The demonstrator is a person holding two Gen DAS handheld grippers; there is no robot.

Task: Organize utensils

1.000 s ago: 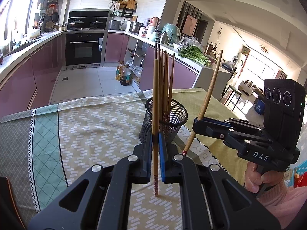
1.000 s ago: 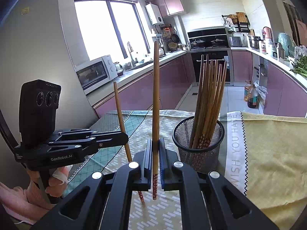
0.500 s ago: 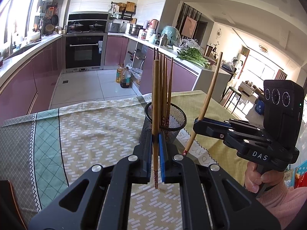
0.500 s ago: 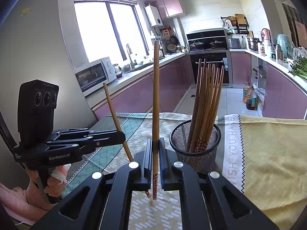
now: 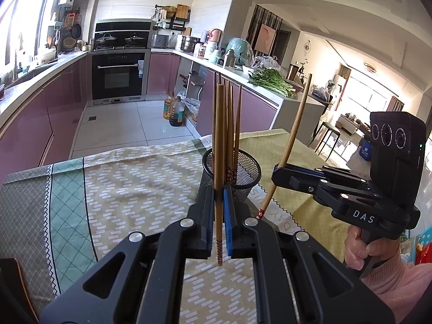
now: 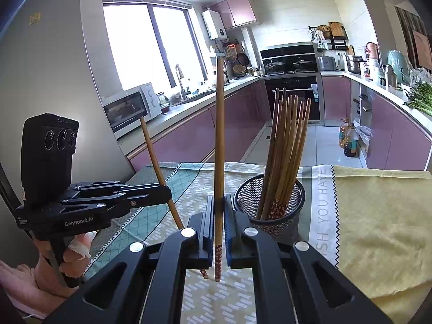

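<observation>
A black mesh holder point(image 5: 243, 174) point(image 6: 280, 216) stands on the patterned tablecloth point(image 5: 135, 189) with several wooden chopsticks point(image 6: 287, 145) upright in it. My left gripper point(image 5: 219, 216) is shut on one upright chopstick point(image 5: 219, 135), just in front of the holder. My right gripper point(image 6: 219, 224) is shut on another upright chopstick point(image 6: 219, 135), to the left of the holder. In each view the other gripper appears from the side: the right gripper point(image 5: 280, 172) with its tilted chopstick point(image 5: 295, 132), the left gripper point(image 6: 164, 194) with its leaning chopstick point(image 6: 158, 167).
The table's far edge point(image 5: 129, 152) drops to a tiled kitchen floor with oil bottles point(image 5: 174, 109). Purple cabinets run along both sides. A yellow cloth point(image 6: 378, 216) covers the table's right part. A person's hands in pink sleeves point(image 5: 397, 278) hold the grippers.
Both grippers stay shut on their chopsticks. In the right wrist view the left gripper and its chopstick have drifted slightly to the left; the holder has not moved.
</observation>
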